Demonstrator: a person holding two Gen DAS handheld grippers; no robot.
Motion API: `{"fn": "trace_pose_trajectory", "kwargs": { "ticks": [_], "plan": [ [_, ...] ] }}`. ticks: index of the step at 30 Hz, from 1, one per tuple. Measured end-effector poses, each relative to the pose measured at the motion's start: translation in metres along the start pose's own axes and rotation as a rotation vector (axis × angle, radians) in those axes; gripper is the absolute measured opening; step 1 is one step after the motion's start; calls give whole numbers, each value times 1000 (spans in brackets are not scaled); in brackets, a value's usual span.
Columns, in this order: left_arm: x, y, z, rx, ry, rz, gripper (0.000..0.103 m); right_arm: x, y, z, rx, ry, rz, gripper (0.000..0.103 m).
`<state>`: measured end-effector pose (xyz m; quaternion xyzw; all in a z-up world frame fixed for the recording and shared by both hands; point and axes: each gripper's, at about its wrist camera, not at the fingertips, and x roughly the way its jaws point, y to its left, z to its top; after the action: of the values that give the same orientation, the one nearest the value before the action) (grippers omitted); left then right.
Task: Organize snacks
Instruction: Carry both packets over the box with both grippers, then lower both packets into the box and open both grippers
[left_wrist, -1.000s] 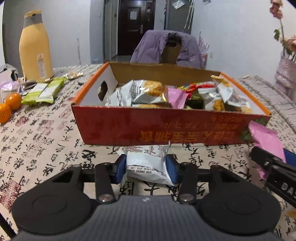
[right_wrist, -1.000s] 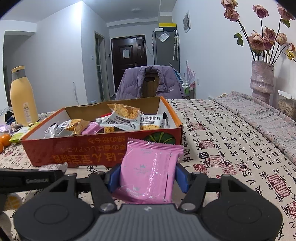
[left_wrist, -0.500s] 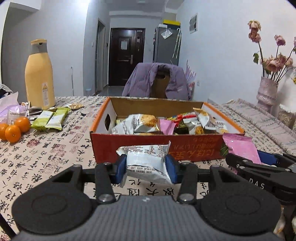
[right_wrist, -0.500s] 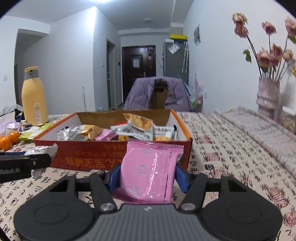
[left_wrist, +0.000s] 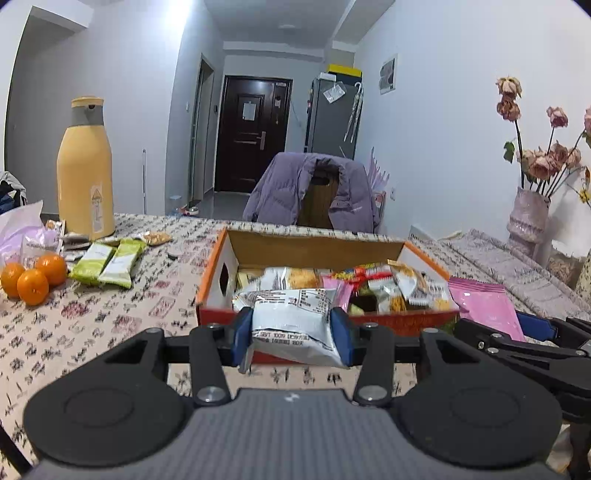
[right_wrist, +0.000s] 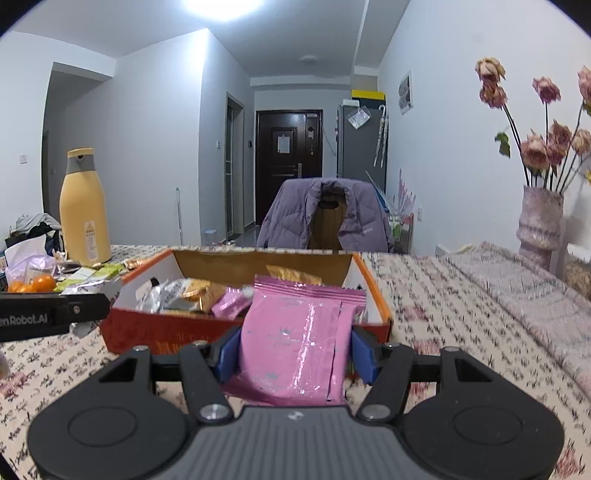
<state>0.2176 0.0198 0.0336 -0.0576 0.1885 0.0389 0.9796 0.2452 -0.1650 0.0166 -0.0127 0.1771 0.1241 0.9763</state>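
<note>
Both claws loaded. My left claw (left_wrist: 291, 328) is clamped on the white snack packet (left_wrist: 293, 325), right claw (right_wrist: 290, 352) clamped on the pink snack packet (right_wrist: 295, 343); both packets are off the table (left_wrist: 110, 325), hanging just in front of the near wall of the orange box (left_wrist: 325, 254) and about level with its rim. The box is already well filled with snacks (left_wrist: 373, 284), heaped toward the near side. Risks as I see them: the packets are soft and slippery foil, pinched across the middle only, so one could slide out if I tilt hard; either packet's lower edge could catch the near wall if I push forward without more height; the two claws sit close side by side in front of the box, so going in together may knock them into each other; a drop onto the heap could slide back over the rim. Versus a second ago: both claws have come up and pitched less steeply, the room's ceiling and far door now show, the box sits lower in both views, and the grips are unchanged. Green packets (left_wrist: 107, 260) and oranges (left_wrist: 33, 278) remain left of the box.
</note>
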Motion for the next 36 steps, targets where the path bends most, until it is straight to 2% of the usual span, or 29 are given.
{"fn": "trace_pose_trajectory", "kwargs": {
  "ticks": [6,19,27,36],
  "plan": [
    [15,0,23,-4,-25,-5,46,14,1,27,10,-13,17,61],
    [74,-1,59,-14,-31,11,46,80,5,73,16,-9,16,61],
    [119,1,61,-37,-20,22,46,122,2,77,33,-2,1,61],
    [144,13,49,-54,23,31,47,142,-6,63,46,14,22,61]
  ]
}}
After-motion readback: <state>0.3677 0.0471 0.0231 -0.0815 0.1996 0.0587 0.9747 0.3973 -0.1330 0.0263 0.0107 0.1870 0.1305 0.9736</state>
